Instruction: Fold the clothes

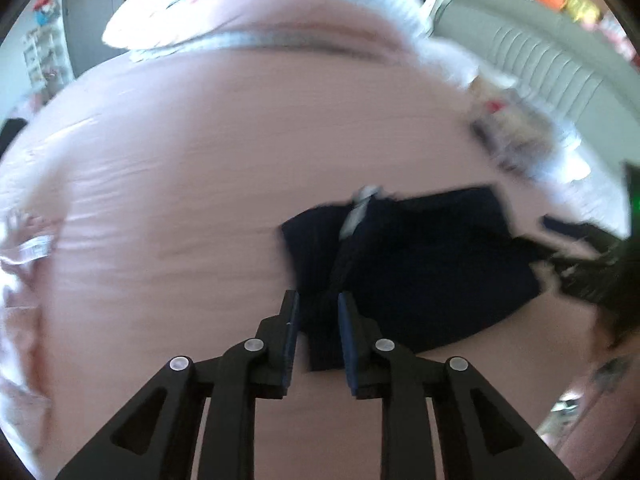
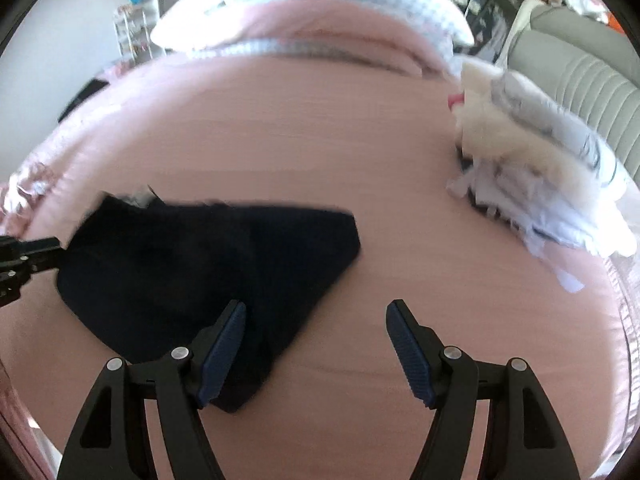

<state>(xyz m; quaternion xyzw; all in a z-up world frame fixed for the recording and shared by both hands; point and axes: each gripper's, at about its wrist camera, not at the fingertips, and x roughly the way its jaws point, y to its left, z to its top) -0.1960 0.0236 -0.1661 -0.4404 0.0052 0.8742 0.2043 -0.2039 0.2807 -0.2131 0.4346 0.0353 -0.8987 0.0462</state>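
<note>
Left gripper [image 1: 318, 316] pinches near edge of dark garment [image 1: 412, 264] lying partly folded on pink bedspread [image 1: 180, 184], right gripper [image 2: 316, 336] spread wide, holding nothing, beside garment's right corner; fold looks half done, light clothes pile [image 2: 536, 184] beyond garment untouched.

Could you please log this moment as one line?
left hand-held gripper: pinching dark garment | right hand-held gripper: open | pink bed

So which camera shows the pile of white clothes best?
The right wrist view: the pile of white clothes lies large and fairly clear on the pink bedsheet. In the left wrist view it is small and badly blurred.
</note>
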